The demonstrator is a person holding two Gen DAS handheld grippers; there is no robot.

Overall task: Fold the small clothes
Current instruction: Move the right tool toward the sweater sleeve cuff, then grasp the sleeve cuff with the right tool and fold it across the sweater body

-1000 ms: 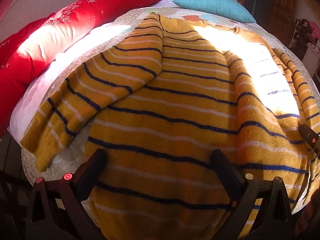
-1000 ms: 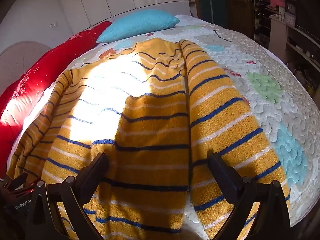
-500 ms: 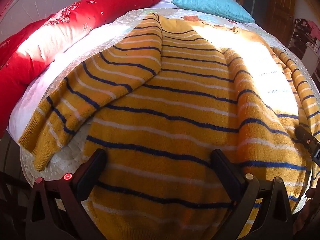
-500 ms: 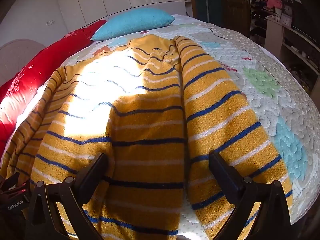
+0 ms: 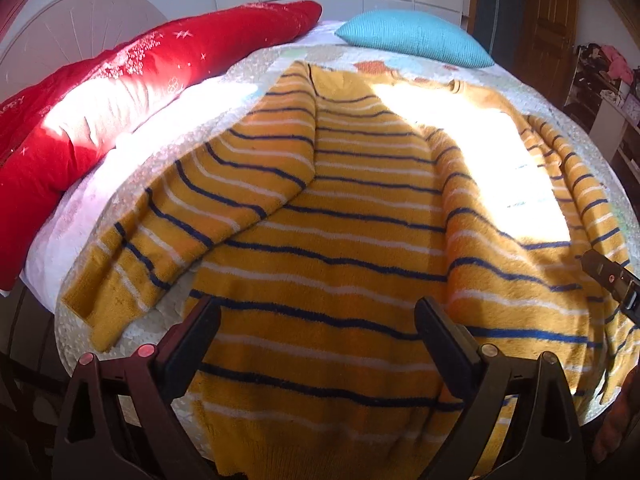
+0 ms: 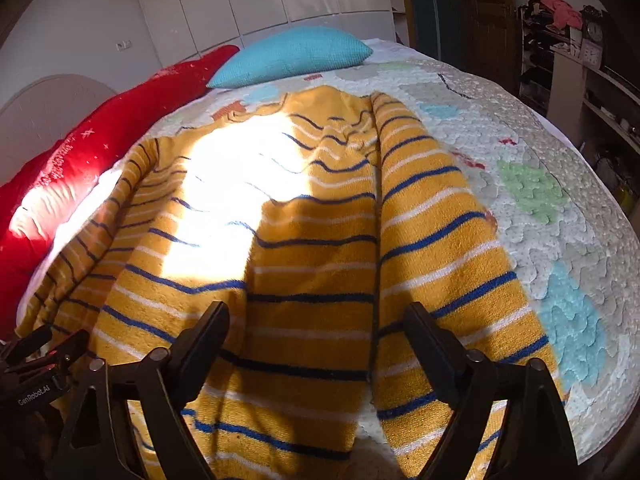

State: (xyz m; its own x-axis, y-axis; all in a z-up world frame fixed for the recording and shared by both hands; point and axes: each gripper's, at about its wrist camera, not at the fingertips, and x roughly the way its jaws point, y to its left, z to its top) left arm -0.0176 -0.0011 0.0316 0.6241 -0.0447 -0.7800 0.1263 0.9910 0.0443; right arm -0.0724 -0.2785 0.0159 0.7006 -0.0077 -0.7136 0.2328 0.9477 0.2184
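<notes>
A yellow sweater with dark blue and white stripes [image 5: 340, 240] lies spread flat on the bed, hem toward me, collar at the far end. Its left sleeve [image 5: 192, 224] angles out to the left; its right sleeve [image 6: 440, 248] lies straight beside the body. My left gripper [image 5: 318, 320] is open and empty above the hem's left part. My right gripper [image 6: 316, 320] is open and empty above the hem's right part, straddling the gap between body and sleeve. The right gripper's tip also shows in the left wrist view [image 5: 608, 280].
The bed has a quilted patchwork cover [image 6: 560, 184]. A long red pillow [image 5: 120, 88] lies along the left side, a turquoise pillow [image 5: 412, 38] at the head. Shelves with clutter [image 6: 580, 52] stand to the right. Bright sunlight washes out the sweater's middle.
Both grippers have drawn back and risen slightly from the sweater's hem, so more of the room shows. The sweater has not moved. Both stay open.
</notes>
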